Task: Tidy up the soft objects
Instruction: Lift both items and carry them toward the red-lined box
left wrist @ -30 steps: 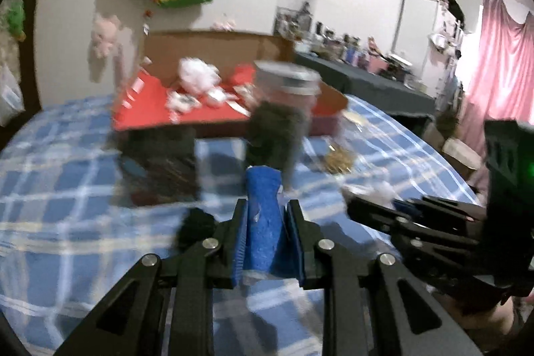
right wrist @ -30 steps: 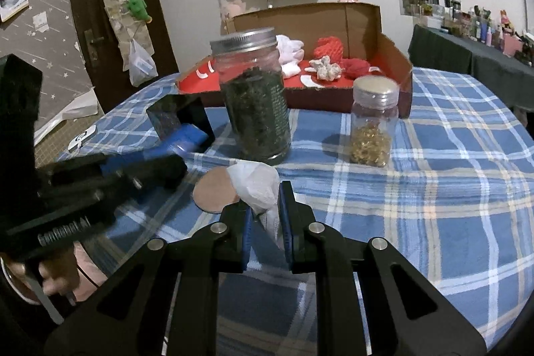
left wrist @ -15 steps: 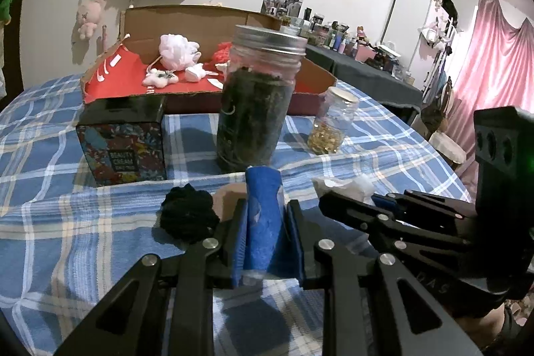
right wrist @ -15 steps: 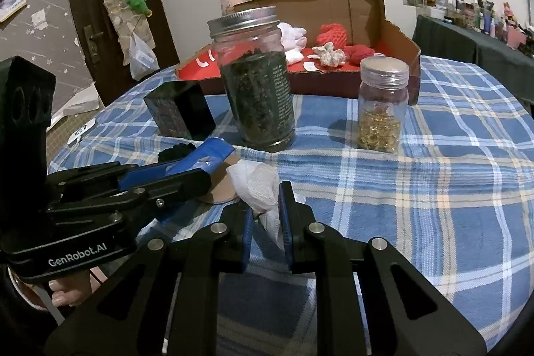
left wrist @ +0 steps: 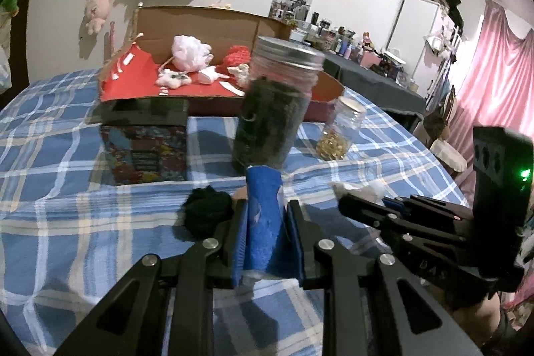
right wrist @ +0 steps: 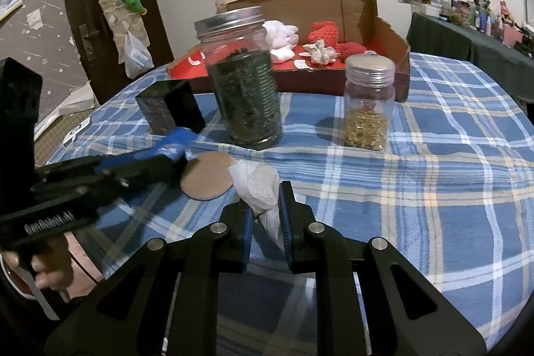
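My left gripper (left wrist: 266, 216) is shut on a blue cloth roll (left wrist: 263, 212), held above the checked tablecloth; the cloth also shows in the right wrist view (right wrist: 177, 139). My right gripper (right wrist: 265, 206) is shut on a white mesh cloth (right wrist: 258, 186), which shows in the left wrist view (left wrist: 358, 189) too. A black soft ball (left wrist: 207, 212) lies on the table left of the left gripper. The open cardboard box (left wrist: 200, 22) with a red floor holds white (left wrist: 190, 50) and red (left wrist: 237, 55) soft items at the back.
A tall jar of dark leaves (right wrist: 243, 79) and a small jar of golden bits (right wrist: 367, 102) stand mid-table. A dark printed tin (left wrist: 143, 142) stands left. A brown round coaster (right wrist: 208, 175) lies between the grippers.
Both grippers have shifted slightly toward the jars while keeping their cloths. The left view has steadied and the black ball now lies closer to the left gripper.
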The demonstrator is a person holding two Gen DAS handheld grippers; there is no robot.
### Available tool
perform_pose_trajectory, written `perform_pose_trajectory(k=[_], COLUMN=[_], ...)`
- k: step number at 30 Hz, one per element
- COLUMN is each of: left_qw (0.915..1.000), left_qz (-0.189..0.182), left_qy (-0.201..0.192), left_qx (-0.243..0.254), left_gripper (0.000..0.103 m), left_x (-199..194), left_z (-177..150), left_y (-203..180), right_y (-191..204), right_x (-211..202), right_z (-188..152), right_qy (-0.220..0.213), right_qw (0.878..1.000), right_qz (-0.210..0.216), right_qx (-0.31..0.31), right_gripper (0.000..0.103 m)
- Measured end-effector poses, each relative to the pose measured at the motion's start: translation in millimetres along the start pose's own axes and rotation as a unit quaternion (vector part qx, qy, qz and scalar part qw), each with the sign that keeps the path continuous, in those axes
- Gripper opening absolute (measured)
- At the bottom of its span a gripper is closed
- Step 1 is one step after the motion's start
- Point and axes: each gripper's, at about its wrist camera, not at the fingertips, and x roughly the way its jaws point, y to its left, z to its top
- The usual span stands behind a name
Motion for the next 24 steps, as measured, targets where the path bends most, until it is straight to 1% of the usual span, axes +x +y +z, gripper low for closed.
perform_pose_trajectory(k=[5,12,17,22,24], left_qw=[0.9998,0.9989,0.9974,0.9955,0.9945], left_qz=[0.009,0.023,0.044,0.061,0.073], left_qy=[-0.007,-0.007,-0.006,-0.001,0.002], left_qx=[-0.016,-0.04,-0.056,-0.073,-0.075], left_gripper=[0.024,0.024,0.024,0.024,0.024], left_x=[-16,-32,-39,-40,-38], left_z=[4,3,3,5,5], left_y=[17,41,60,80,87], right_y=[-10,-27,-40,-49,-53], right_x=[-3,-5,-6,-4,-3], right_z=[1,1,2,4,5], right_qy=[0.005,0.011,0.018,0.025,0.03], right_qw=[1.0,0.999,0.999,0.998,0.997], right_qz=[-0.005,-0.025,-0.034,-0.047,-0.051], right_qx=[0.012,0.025,0.038,0.041,0.043], right_gripper=[0.014,0.014,0.014,0.014,0.014])
